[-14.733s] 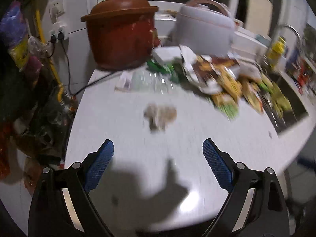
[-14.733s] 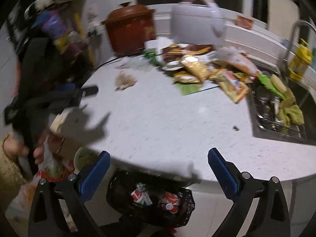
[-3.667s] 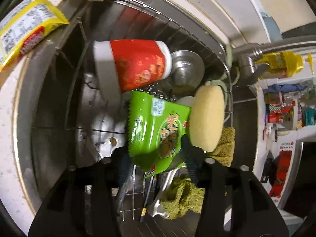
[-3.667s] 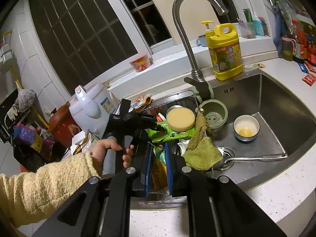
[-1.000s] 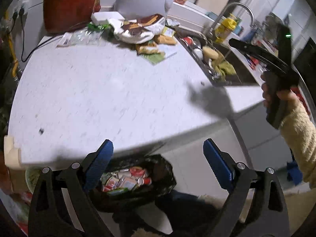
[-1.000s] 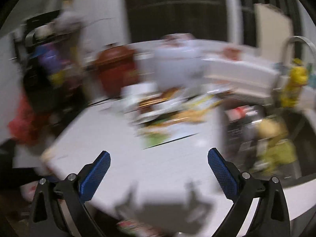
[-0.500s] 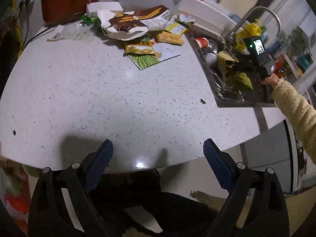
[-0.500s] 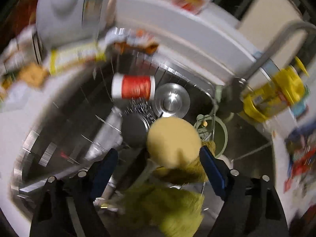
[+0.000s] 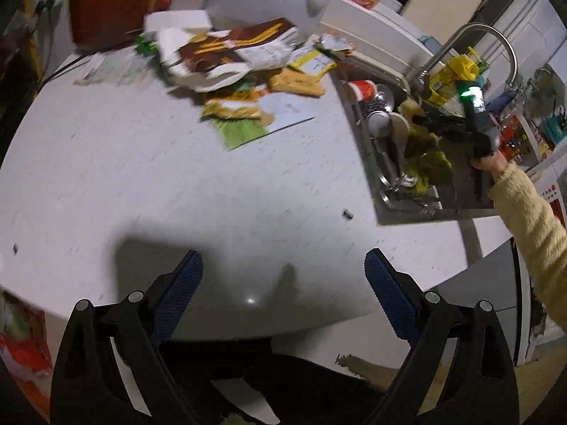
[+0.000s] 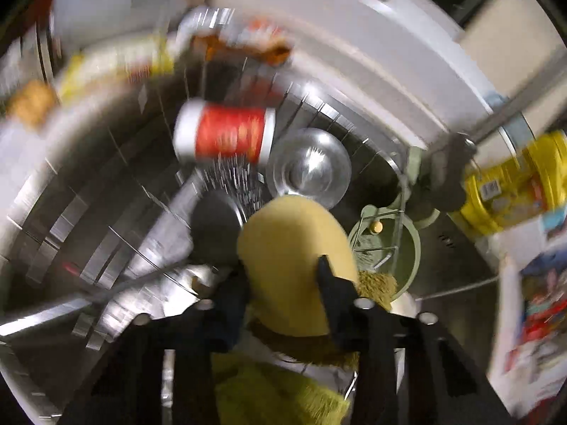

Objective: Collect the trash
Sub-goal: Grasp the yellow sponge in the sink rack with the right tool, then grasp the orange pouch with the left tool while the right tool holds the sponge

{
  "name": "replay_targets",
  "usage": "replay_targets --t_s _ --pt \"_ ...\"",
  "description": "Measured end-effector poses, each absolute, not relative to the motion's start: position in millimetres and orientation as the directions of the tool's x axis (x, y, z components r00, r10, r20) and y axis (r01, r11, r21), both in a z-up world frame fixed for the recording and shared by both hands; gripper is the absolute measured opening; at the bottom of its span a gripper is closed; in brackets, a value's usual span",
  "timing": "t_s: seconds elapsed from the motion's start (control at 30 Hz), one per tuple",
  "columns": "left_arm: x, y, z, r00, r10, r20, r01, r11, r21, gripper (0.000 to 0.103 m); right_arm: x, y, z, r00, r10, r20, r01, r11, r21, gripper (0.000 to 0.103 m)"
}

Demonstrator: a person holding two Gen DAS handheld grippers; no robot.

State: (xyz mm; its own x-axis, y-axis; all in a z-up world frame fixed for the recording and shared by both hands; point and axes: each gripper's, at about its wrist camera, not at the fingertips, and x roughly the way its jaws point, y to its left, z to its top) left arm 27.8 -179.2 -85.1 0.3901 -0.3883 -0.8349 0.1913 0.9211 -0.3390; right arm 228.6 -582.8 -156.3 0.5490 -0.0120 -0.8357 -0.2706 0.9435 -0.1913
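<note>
1. Beside the sink (image 9: pixel 382 191), bare counter (image 9: pixel 177 177) is left beneath the left gripper (image 9: pixel 283 276), its jaws spread and empty.
2. Inside the sink, the round yellow sponge (image 10: pixel 297 248) is clenched by the right gripper (image 10: pixel 283 279), jaws just closed; beyond it, the red cup (image 10: pixel 226 134) lies sideways.

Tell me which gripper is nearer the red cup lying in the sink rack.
Right. The right gripper is down in the sink, closing on a yellow sponge just below the red cup. The left gripper hovers open over the counter.
</note>
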Motion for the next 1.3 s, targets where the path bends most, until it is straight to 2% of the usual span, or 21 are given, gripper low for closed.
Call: replay_targets --t_s 0.13,0.3,0.4,0.57,0.7,0.93,1.3 --pt "61.4 -205.6 -75.5 0.395 -0.416 -0.819 0.226 0.908 -0.353 0.090 205.3 -602.3 -118.3 0.604 0.139 -0.785 -0.216 0.976 0.006 0.026" --pt "130.3 -259.1 -52.1 0.433 -0.448 -0.782 0.280 0.892 -0.356 0.090 154.4 -609.3 -75.7 0.682 0.323 -0.656 -0.235 0.947 0.221 0.026" --pt "190.9 -315.4 -36.7 0.452 -0.399 -0.798 0.332 0.905 -0.265 0.090 123.4 -612.3 -66.9 0.713 0.367 -0.597 -0.231 0.927 0.295 0.026" --pt "290.2 -425.2 -31.2 0.467 -0.200 -0.861 0.478 0.876 0.056 0.090 92.1 -624.5 -66.8 0.742 0.410 -0.531 -0.192 0.888 0.417 0.026" --pt "358.7 -474.5 -56.2 0.405 -0.071 -0.911 0.516 0.841 0.164 0.090 75.1 -628.6 -76.3 0.747 0.411 -0.522 -0.169 0.878 0.449 0.026" --pt "439.1 -497.1 -92.6 0.323 0.081 -0.943 0.515 0.821 0.247 0.090 58.7 -645.2 -89.8 0.757 0.422 -0.499 -0.135 0.848 0.513 0.027" --pt "483.1 -482.5 -138.5 0.166 0.103 -0.981 0.473 0.864 0.171 0.088 71.1 -660.5 -99.3 0.780 0.399 -0.482 -0.107 0.843 0.527 0.027"
